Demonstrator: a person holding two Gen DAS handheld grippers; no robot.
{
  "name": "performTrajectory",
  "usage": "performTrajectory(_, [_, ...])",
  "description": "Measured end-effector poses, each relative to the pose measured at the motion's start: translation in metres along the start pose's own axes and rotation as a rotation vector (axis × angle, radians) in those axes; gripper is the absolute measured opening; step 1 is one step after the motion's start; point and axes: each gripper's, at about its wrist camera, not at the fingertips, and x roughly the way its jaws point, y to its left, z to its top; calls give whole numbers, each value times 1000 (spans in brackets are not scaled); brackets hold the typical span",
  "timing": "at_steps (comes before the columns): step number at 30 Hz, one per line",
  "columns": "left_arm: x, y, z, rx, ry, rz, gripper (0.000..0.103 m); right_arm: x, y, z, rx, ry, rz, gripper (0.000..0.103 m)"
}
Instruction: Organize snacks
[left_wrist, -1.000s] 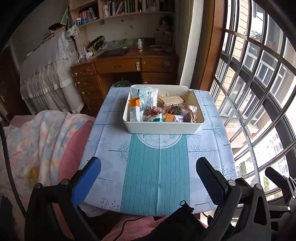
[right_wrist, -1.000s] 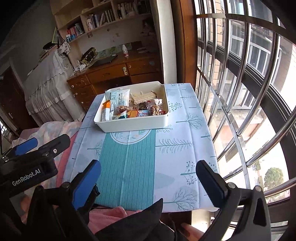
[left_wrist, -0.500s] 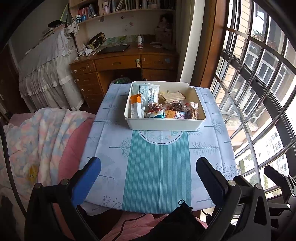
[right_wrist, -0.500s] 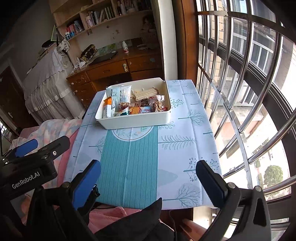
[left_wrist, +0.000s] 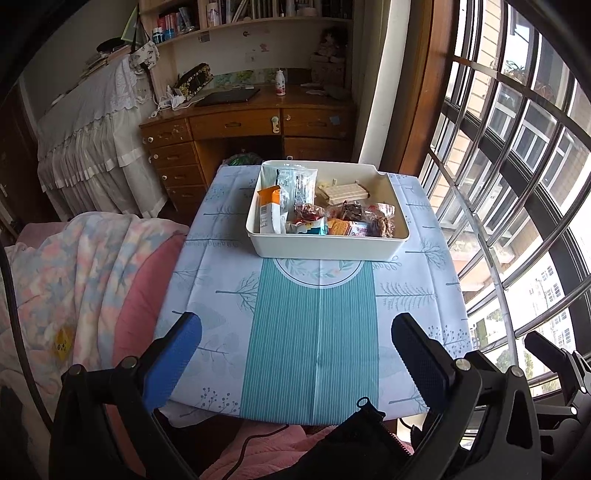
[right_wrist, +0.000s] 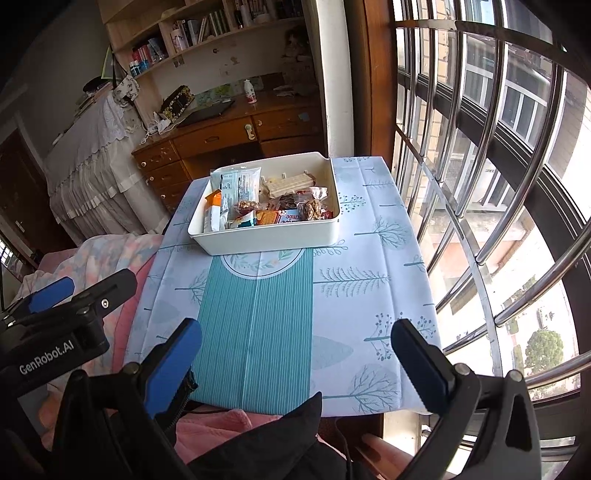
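Both my claws, left gripper (left_wrist: 295, 354) and right gripper (right_wrist: 295, 350), are spread wide and holding nothing, hanging back over the near edge of the table (left_wrist: 406, 295). All the snacks (left_wrist: 332, 218) are packed in the white bin (left_wrist: 325, 249) at the far end, so I'd guess it's done.

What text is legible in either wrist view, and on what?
"GenRobot.AI": white print on the left gripper, on its black body, seen in the right wrist view.
Snack packs in the white bin: the red-lettered wrapper shows only a fragment, roughly "mbo"; not reliable.
Clear packet: printed label too small to read.
Orange packet: barcode panel, unreadable.
Book spines on the shelf: blurred.
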Motion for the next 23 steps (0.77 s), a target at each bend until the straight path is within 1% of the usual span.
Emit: performTrajectory(23, [0, -1, 0, 3, 1, 1, 102, 3, -6, -6, 22, 18, 2, 103])
